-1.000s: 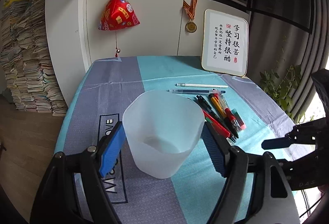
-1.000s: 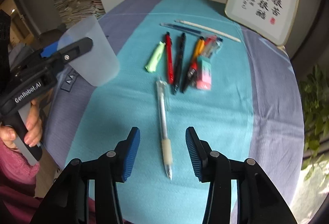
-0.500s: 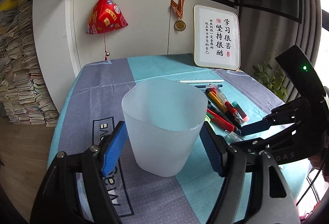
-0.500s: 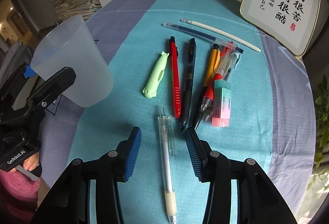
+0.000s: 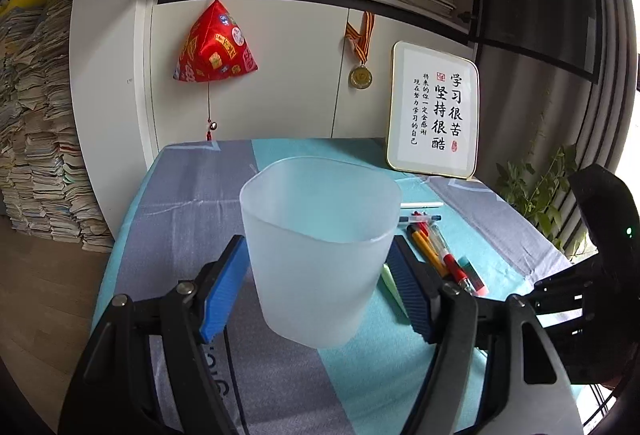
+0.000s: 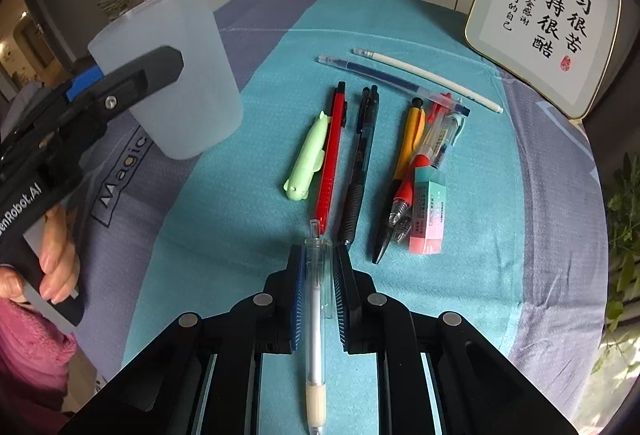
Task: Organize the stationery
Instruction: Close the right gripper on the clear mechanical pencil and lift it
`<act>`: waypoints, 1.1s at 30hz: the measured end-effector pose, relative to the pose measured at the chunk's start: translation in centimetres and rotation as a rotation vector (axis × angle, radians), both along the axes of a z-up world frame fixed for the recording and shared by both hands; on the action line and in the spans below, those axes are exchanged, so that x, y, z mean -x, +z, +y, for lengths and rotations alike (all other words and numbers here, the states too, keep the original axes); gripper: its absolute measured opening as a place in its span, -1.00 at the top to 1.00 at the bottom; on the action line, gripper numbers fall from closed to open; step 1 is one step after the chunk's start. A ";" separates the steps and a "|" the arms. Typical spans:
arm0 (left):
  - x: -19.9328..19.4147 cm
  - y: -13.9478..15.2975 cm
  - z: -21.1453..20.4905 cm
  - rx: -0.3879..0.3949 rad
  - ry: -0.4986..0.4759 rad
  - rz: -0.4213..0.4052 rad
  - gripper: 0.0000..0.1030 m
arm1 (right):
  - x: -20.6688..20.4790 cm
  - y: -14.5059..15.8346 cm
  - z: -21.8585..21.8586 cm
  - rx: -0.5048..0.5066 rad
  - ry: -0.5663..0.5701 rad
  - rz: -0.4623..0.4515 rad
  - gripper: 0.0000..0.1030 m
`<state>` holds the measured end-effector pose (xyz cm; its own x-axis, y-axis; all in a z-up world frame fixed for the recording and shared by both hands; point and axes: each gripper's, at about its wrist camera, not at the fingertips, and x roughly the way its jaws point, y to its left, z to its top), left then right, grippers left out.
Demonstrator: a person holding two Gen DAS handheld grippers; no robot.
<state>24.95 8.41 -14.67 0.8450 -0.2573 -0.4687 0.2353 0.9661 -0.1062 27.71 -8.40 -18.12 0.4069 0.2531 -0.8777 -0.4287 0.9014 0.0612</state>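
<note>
Frosted plastic cup (image 5: 320,255) sits clamped in my left gripper (image 5: 316,287), blue pads pressing its two sides, mouth up and empty as far as I can see; it hangs at the left of the cloth (image 6: 248,163), over the grey band. Moving right, the loose stationery lies in a row on the teal strip: green cap (image 6: 307,163), red pen (image 6: 333,155), black pen (image 6: 360,171), then a cluster with an eraser (image 6: 428,211). My right gripper (image 6: 318,299) has just been closing, and its pads now flank the clear pen (image 6: 316,315) at the upper barrel, near touching or touching; I read it as gripped. The pen's long axis runs straight along the fingers, clicker end away from me, rubber grip and tip back toward the wrist. The cup lies well left of it, so I judge the pen must lift, tip toward upright, and travel left to the mouth.
</note>
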 end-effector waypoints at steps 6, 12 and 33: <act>-0.8 -1.9 -1.0 -0.075 -0.010 0.047 -0.36 | 0.3 0.6 -1.2 -0.020 -0.020 -0.006 0.70; -1.1 -2.0 -0.3 -0.033 -0.035 0.066 -0.37 | 0.3 2.4 -2.3 -0.090 -0.065 -0.038 0.71; -0.9 -2.1 -1.0 -0.084 -0.025 0.064 -0.37 | -1.1 0.5 -1.8 0.047 -0.054 0.064 0.78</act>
